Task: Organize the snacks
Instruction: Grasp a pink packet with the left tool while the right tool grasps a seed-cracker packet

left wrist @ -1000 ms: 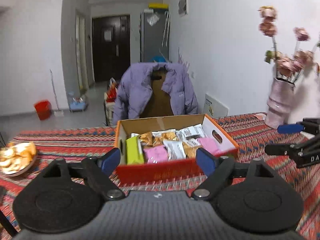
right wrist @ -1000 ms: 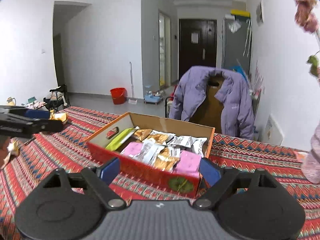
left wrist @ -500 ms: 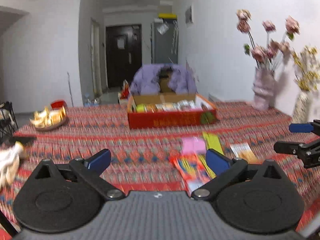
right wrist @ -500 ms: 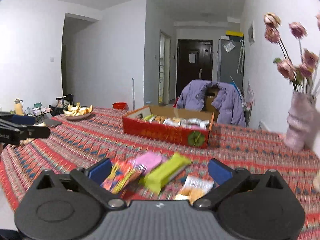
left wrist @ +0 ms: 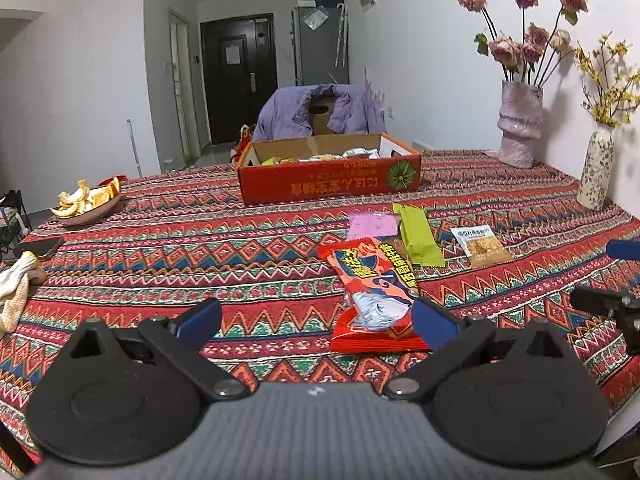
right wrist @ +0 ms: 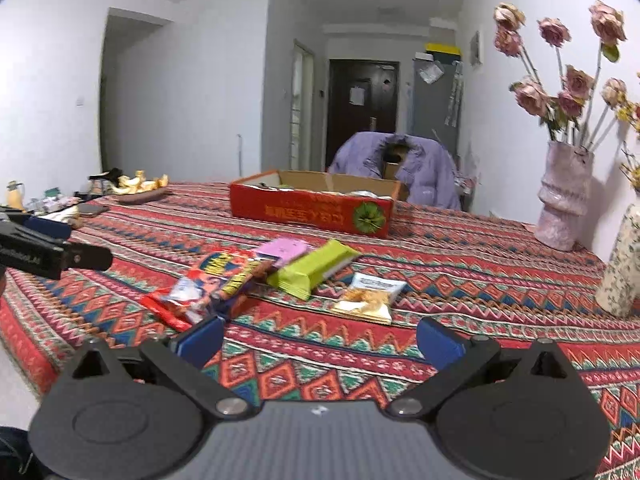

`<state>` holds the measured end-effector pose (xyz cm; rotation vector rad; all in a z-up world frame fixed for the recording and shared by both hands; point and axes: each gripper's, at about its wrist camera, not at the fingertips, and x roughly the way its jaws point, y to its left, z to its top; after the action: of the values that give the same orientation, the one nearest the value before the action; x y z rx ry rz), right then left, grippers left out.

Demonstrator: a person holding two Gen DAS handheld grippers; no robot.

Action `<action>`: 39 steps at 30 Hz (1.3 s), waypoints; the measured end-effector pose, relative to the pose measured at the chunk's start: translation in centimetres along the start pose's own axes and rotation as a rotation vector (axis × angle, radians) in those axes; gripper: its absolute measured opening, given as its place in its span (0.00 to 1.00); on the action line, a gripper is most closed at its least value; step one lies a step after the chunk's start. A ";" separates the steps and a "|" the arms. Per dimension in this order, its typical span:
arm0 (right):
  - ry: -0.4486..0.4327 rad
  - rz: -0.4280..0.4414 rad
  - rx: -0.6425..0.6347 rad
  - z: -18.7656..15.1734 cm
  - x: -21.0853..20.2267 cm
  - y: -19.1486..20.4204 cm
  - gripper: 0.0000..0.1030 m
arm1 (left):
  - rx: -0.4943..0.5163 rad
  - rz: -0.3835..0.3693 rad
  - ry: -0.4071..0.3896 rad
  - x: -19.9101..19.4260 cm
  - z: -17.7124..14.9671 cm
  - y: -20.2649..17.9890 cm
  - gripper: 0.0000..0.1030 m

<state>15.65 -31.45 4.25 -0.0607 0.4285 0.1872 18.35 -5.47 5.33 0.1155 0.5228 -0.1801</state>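
We hold our left gripper (left wrist: 316, 318) and our right gripper (right wrist: 318, 334) low over the table with the red patterned cloth (left wrist: 200, 240), both with jaws wide apart and nothing in them. Four snacks lie close together in front of us: a long red packet (left wrist: 374, 292), a pink packet (left wrist: 372, 226), a green bar (left wrist: 420, 236) and a small white chip bag (left wrist: 480, 245). The red cardboard box (left wrist: 330, 182) with more snacks sits farther back, well apart from them
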 end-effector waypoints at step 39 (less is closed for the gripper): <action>0.227 -0.073 0.112 3.3 19.3 -4.9 0.47 | -0.005 -0.239 0.244 25.7 8.8 -2.8 0.61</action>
<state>35.17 -32.71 -0.77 0.0128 0.6609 0.0837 43.94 -13.20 -0.21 0.0698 0.7805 -0.4007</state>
